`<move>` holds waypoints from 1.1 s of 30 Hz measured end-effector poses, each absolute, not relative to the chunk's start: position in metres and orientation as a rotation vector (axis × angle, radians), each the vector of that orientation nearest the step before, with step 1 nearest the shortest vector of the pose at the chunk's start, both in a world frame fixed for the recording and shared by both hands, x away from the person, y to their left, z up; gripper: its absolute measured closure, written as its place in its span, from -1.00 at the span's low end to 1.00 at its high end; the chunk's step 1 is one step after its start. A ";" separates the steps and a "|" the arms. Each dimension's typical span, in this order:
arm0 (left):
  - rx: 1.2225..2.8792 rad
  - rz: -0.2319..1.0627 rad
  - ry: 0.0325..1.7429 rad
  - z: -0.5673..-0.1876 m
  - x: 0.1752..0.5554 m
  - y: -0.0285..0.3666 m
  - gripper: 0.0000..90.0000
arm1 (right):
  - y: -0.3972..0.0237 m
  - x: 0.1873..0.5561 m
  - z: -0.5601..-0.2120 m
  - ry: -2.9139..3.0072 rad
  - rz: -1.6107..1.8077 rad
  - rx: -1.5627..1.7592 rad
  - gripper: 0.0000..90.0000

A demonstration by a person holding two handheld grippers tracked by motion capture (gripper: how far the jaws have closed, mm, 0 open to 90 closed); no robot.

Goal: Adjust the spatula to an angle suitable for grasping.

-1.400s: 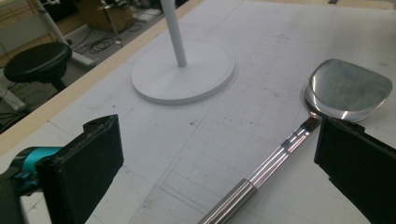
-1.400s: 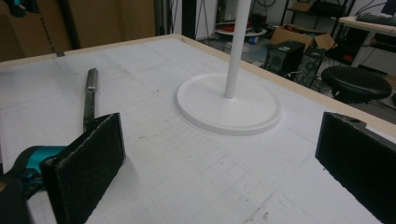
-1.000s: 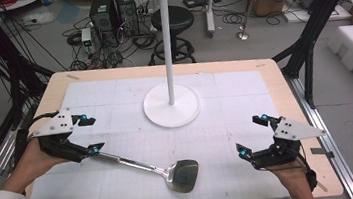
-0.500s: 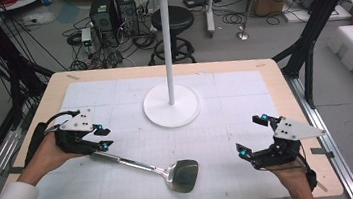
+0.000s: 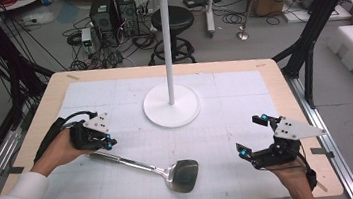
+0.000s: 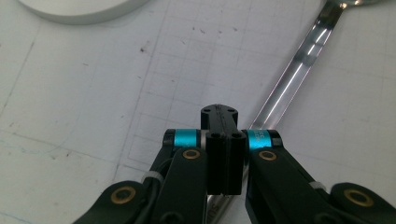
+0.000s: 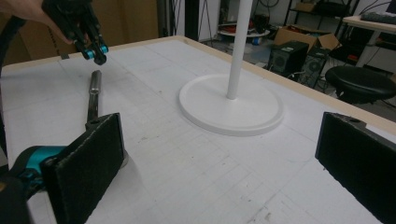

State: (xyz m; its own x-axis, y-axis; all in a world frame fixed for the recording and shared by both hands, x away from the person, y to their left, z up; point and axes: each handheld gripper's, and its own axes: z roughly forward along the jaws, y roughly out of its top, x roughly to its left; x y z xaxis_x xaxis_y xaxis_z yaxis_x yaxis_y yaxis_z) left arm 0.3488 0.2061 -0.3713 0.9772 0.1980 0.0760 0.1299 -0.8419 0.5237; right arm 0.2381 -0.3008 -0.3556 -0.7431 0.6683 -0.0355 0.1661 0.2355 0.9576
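1. High view. Left tool (image 5: 109,143) has its jaws together, having just closed, and nothing shows between them. It sits at the handle end of the spatula (image 5: 139,164), which runs away from it to a blade lying flat on the tabletop (image 5: 261,69). Right tool (image 5: 252,134) rests on the tabletop with its jaws apart and empty, well off from the blade. The stand (image 5: 172,112) rises beyond and between both tools, its hooks bare.
2. Left tool view. Left tool (image 6: 220,116) shows both pads pressed flat against each other. The spatula (image 6: 289,79) handle passes under the tool and slants off ahead to its right, so it is not clamped. The stand (image 6: 79,9) base lies ahead to its left.
3. Right tool view. Right tool (image 7: 219,158) has its pads wide apart with only tabletop between. Far ahead, the left tool (image 7: 95,50) hangs just above the spatula (image 7: 95,93) handle tip, apart from it. The stand (image 7: 238,46) is ahead.
4. Progress, as I judge it: the reach to the handle is made, but no grip holds. Lifting the spatula and anything beyond is left.
5. Writing: faint marks on the handle beneath the left tool are too small to read. No brand or label is legible elsewhere.
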 end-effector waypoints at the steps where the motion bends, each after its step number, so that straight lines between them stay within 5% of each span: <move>1: 2.605 0.166 0.213 -0.373 0.350 0.204 1.00 | -0.301 0.238 -0.356 2.073 1.527 0.765 -0.99; 33: 2.873 0.019 0.088 -0.399 0.368 0.181 1.00 | -0.300 0.239 -0.356 2.088 1.543 0.758 -0.99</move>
